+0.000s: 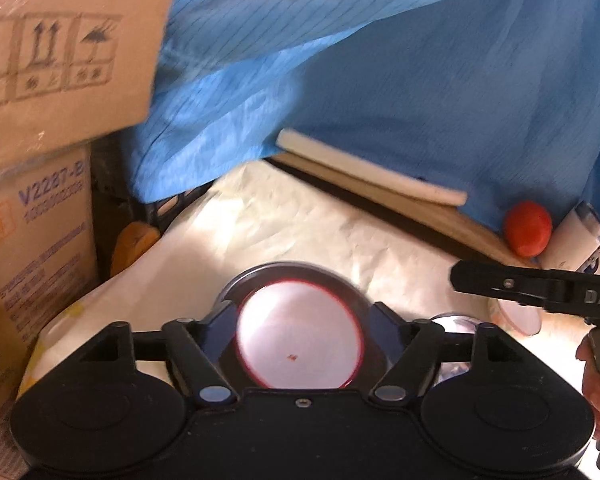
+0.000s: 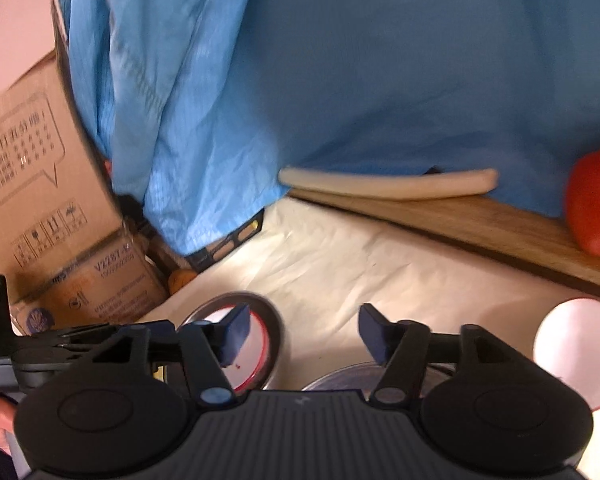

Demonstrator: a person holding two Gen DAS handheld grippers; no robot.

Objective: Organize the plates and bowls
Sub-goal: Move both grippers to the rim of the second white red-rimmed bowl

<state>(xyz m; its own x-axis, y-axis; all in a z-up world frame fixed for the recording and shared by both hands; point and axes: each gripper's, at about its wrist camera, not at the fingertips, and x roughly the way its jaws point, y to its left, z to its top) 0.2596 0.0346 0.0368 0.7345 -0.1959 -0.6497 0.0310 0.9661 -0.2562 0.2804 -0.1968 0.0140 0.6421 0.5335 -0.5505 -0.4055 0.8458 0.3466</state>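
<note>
A red-rimmed white bowl sits inside a metal plate, both grippers spread apart and empty

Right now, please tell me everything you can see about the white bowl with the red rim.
The white bowl with the red rim is round, glossy and looks empty, apart from a tiny red speck inside. It sits upright inside a larger grey metal dish on the cream cloth. The left tool has its jaws open on either side of it; whether they touch it is unclear.
</note>
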